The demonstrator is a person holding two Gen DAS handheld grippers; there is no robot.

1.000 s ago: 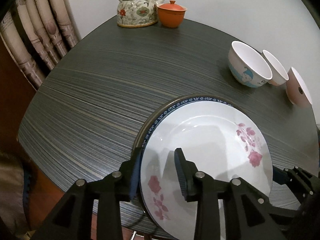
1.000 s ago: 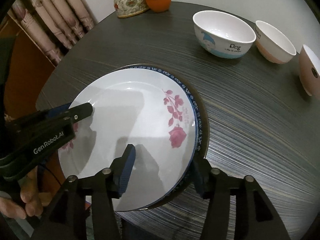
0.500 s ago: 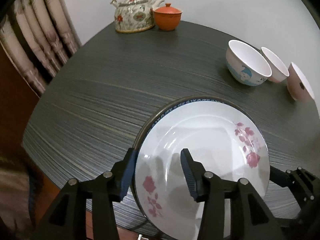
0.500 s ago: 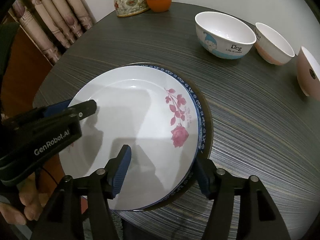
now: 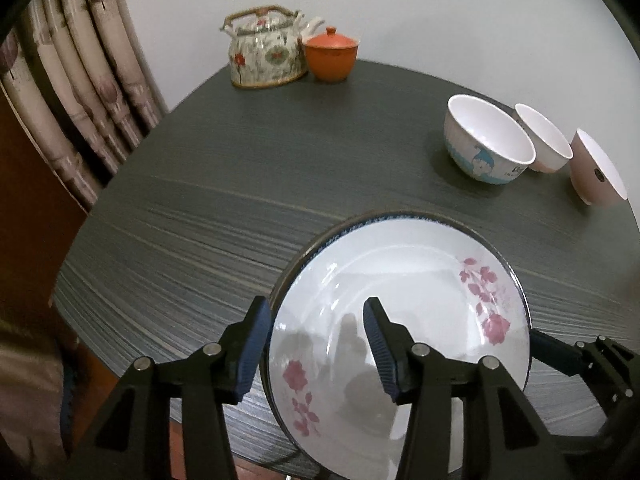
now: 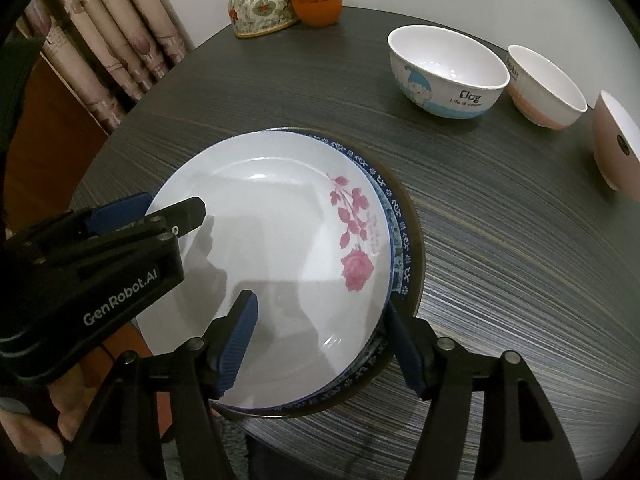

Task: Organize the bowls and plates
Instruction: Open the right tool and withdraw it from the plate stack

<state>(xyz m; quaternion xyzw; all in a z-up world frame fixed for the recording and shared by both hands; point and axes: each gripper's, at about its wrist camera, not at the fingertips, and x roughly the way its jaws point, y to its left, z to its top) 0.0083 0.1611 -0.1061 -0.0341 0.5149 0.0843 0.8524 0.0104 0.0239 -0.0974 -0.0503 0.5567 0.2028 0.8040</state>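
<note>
A white plate with pink roses lies on top of a blue-patterned plate, which rests on a darker plate. My left gripper straddles the white plate's left rim, open, with neither pad pressing on it. My right gripper straddles the near right rim; its jaws are opening and stand clear of the edge. Three bowls stand at the far right: a white cartoon bowl, a white-and-pink bowl and a tipped pink bowl.
A flowered teapot and an orange lidded cup stand at the back of the dark striped round table. Curtains hang to the left. The plate stack sits near the table's front edge. A person's fingers hold the left gripper.
Both pairs of jaws have spread wider around the white plate's rim. The left gripper has tilted slightly, so more of the table shows. The plate stack has stayed put.
</note>
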